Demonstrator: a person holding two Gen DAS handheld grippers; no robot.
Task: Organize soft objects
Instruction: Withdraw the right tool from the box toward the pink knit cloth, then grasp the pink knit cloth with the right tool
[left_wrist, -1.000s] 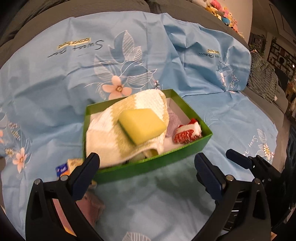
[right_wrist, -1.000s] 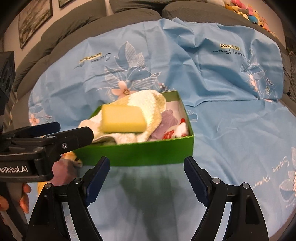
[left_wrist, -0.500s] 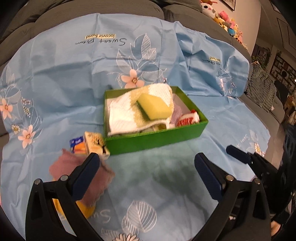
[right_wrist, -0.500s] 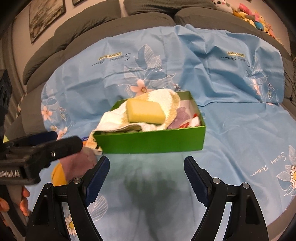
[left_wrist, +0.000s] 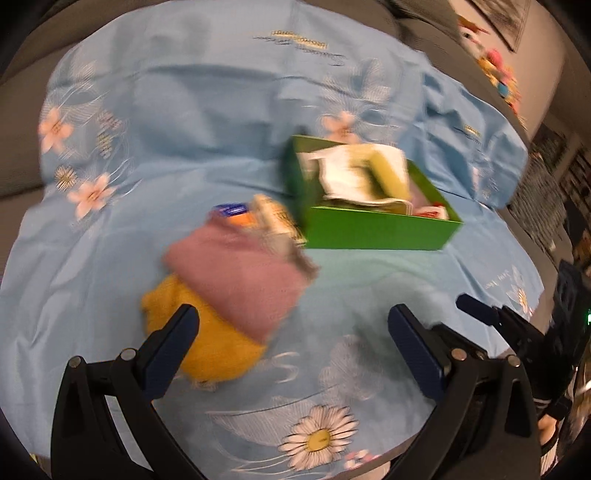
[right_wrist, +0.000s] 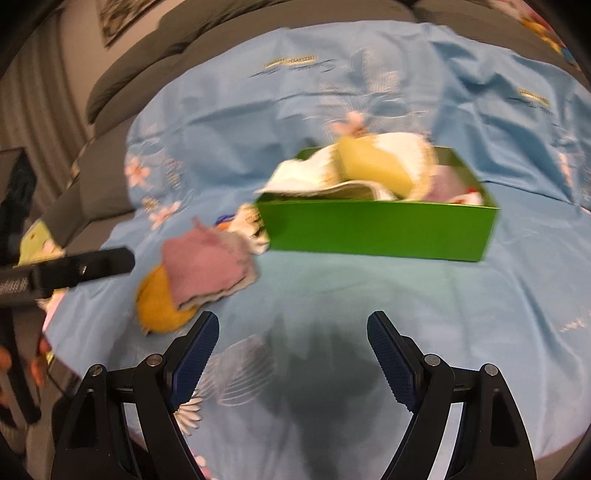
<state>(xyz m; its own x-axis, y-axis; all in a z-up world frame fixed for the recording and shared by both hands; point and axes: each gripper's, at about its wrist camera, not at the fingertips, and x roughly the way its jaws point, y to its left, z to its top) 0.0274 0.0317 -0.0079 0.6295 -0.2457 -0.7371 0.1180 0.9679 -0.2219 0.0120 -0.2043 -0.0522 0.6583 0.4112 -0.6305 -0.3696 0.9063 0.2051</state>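
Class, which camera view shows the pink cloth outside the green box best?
The left wrist view: the pink cloth lies large and near centre, draped over a yellow cloth. In the right wrist view it is smaller and off to the left. Both views are blurred.

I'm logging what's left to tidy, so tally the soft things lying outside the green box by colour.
Pink cloth: 1
Yellow-orange cloth: 1
Small printed packet, white with blue and orange: 1, blurred
Total: 3
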